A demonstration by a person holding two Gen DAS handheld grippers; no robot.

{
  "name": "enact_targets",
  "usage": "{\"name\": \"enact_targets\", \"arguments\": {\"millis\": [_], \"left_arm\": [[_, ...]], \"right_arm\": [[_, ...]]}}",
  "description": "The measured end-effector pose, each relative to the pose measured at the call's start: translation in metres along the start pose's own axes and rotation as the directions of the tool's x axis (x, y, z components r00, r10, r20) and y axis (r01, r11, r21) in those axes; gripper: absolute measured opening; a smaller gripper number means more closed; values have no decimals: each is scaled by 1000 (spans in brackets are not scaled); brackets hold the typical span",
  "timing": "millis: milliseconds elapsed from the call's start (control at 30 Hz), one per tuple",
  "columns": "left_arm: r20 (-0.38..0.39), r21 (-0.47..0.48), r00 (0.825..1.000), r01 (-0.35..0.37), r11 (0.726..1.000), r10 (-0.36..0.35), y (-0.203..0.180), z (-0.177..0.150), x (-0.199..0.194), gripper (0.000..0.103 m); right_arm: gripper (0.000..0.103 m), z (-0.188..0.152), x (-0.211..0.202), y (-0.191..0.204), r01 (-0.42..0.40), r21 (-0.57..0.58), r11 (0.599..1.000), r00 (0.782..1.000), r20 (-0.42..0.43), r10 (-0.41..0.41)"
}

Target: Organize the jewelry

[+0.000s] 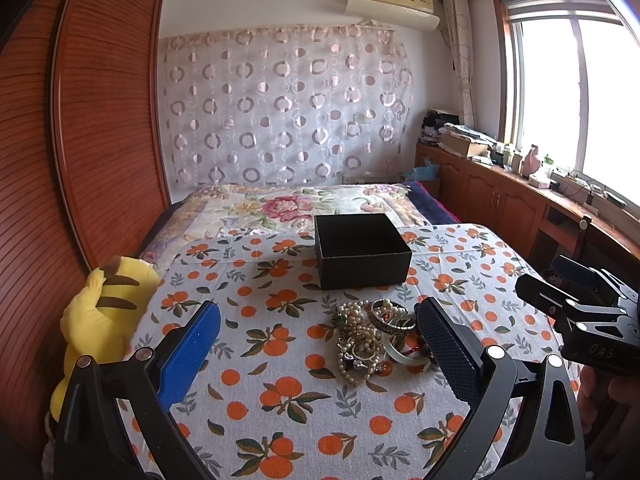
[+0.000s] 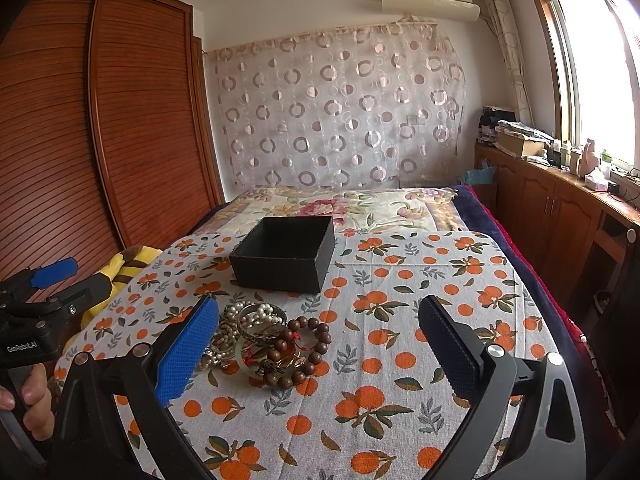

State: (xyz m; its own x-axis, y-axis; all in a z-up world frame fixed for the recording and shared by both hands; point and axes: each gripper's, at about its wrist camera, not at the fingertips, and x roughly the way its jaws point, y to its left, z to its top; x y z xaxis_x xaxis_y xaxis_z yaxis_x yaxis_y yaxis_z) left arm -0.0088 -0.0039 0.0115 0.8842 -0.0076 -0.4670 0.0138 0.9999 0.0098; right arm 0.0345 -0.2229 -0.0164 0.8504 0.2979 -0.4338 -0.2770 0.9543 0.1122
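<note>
1. Left gripper (image 1: 320, 332): jaws spread wide, nothing between them. It hangs above the orange-print cloth (image 1: 280, 400), with the jewelry pile (image 1: 372, 336) lying between its fingers, close to the right one.
2. Right gripper (image 2: 320, 332): jaws likewise wide apart and empty, above the same cloth. The pile sits beside its blue left finger (image 2: 188, 352).
3. Jewelry pile: a heap of pearl strands, bangles and a brown wooden bead bracelet (image 2: 300, 352), resting on the cloth, untouched by either gripper.
4. Black box (image 1: 360, 252): open-topped, standing on the cloth just behind the pile; no contents are discernible inside.
5. Yellow plush toy (image 1: 100, 320): at the cloth's left edge.
</note>
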Motion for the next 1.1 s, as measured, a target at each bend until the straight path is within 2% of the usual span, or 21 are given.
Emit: {"name": "enact_targets", "arguments": {"millis": [300,567,1100], "left_arm": [[-21,1,1000,4,1000,-4,-6,-3,1,96],[-66,-5,998,13,1000,-13,-1,-11,18,96],[-174,12,983,57,998,-54,-3,-33,51,96]], "right_arm": [[101,-2,5,1,-1,0,1000,1000,-18,1],[101,-10,16,-4,-7,5,1000,999,-45,8],[101,-47,47,-12,-50,-27,998,983,-180,45]]}}
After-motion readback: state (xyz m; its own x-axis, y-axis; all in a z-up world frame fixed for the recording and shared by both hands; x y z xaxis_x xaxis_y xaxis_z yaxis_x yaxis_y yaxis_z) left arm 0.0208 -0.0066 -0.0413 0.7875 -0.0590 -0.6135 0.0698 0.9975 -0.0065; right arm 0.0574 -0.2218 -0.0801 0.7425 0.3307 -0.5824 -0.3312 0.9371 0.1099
